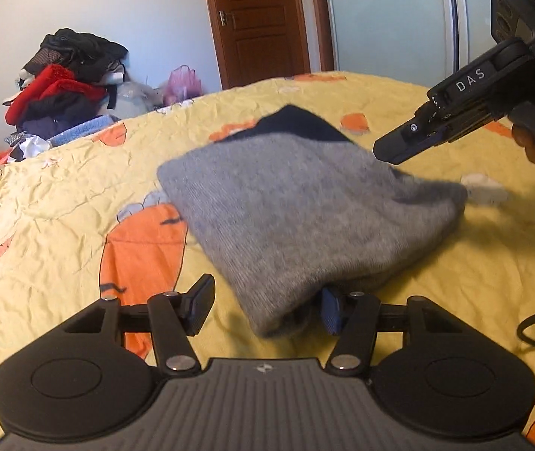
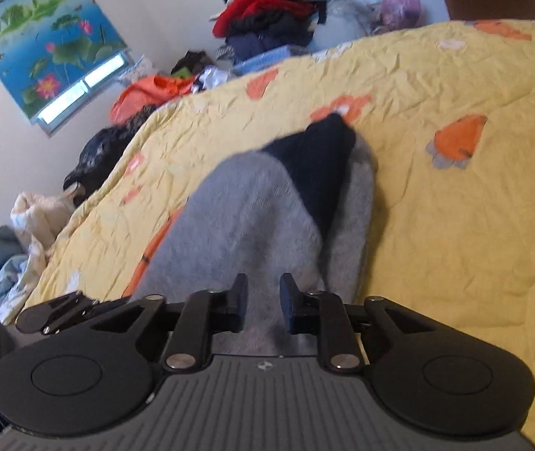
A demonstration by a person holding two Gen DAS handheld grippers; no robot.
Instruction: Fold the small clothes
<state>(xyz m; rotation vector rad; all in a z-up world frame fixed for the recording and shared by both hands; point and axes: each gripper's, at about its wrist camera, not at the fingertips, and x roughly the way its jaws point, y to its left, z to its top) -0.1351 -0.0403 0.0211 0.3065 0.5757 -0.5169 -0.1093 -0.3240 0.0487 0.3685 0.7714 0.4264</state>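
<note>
Yellow bed quilt [image 1: 61,195] under grey knit garment [image 1: 297,203]. Left hand-held gripper [image 1: 263,308] wide open, straddling hem; right hand-held gripper [image 2: 263,300] part-open, gripping nothing, likely smoothing.

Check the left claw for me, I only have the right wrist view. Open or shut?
Observer: The left claw is open wide.
Operator: Is it touching the gray garment?
Observer: Yes. The gray garment's near edge sits in the gap and drapes over the blue-padded finger.
Operator: Anything else on that side?
Observer: A black cable loops over the yellow quilt to the right of that claw.
</note>
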